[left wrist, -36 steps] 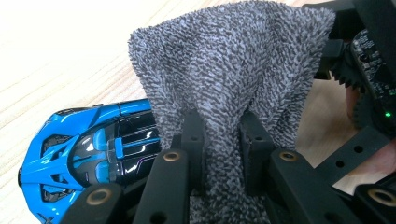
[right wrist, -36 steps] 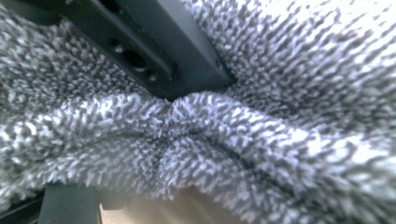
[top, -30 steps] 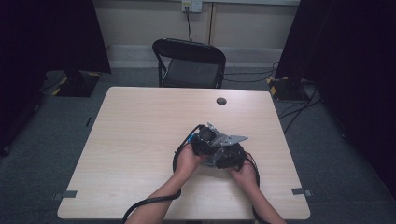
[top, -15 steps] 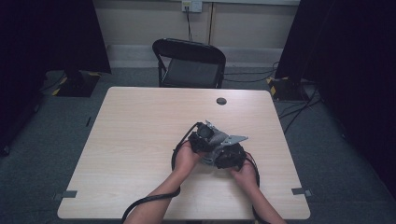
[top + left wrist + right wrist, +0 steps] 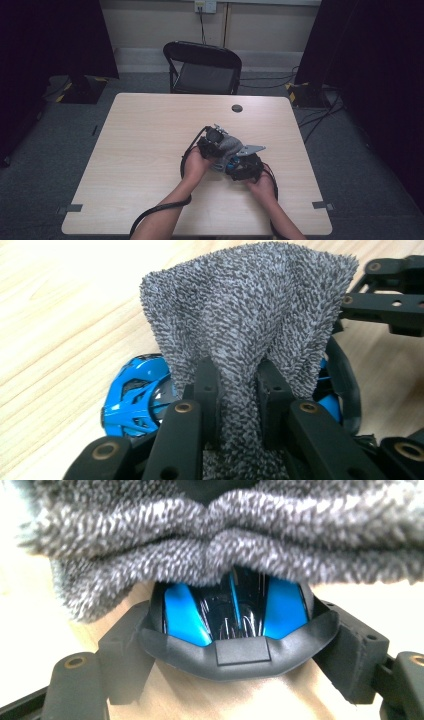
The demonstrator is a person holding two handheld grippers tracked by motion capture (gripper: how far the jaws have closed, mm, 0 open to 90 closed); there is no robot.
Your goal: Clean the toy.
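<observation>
A small blue and black helmet with a black visor sits between the jaws of my right gripper, which is shut on its two sides just above the table. My left gripper is shut on a bunched grey terry cloth. The cloth lies over the top of the helmet and hides most of it. In the high view both grippers meet at the table's middle right, the left gripper beside the right gripper, with the cloth between them.
The pale wooden table carries a small black round disc near its far edge. A black folding chair stands behind the table. Cables trail from both grippers toward the near edge, and dark curtains hang at both sides.
The left gripper with the cloth has shifted slightly over the helmet. The right gripper and the helmet have stayed where they were.
</observation>
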